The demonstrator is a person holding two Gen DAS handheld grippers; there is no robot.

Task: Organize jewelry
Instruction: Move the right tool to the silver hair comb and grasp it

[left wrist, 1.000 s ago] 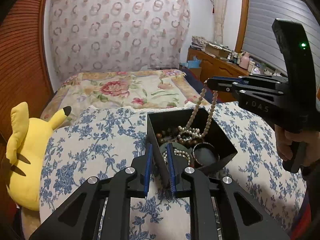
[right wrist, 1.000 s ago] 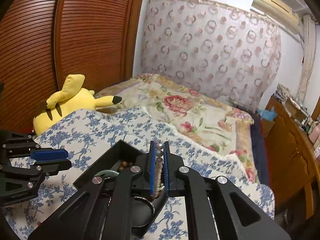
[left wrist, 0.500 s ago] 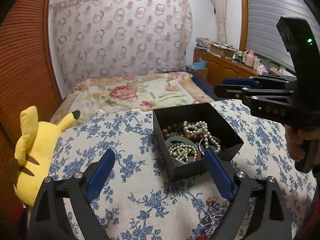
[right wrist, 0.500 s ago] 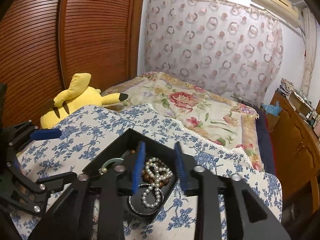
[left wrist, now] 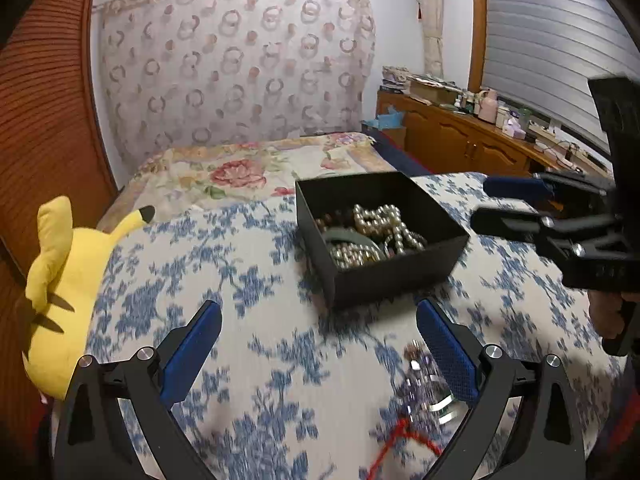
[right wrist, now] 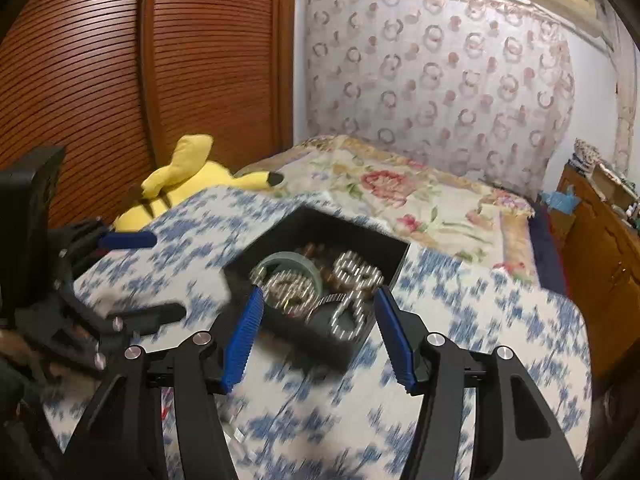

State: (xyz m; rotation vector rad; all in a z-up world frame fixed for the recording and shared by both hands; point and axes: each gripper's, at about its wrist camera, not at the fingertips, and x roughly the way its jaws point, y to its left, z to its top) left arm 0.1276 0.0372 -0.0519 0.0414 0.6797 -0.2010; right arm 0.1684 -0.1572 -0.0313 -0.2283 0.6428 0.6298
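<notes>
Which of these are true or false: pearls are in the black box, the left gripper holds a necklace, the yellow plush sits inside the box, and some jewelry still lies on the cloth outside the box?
1. Pearls lie in the black box. True.
2. The left gripper holds a necklace. False: its jaws are wide apart and opening, with nothing between them.
3. The yellow plush sits inside the box. False: it lies at the edge of the blue-flowered cloth.
4. Some jewelry lies on the cloth outside the box. True.

Motion blur smears the beads (right wrist: 352, 280) in the black box (right wrist: 304, 336); the sparkly piece (left wrist: 420, 396) is blurred, partly hidden.
</notes>
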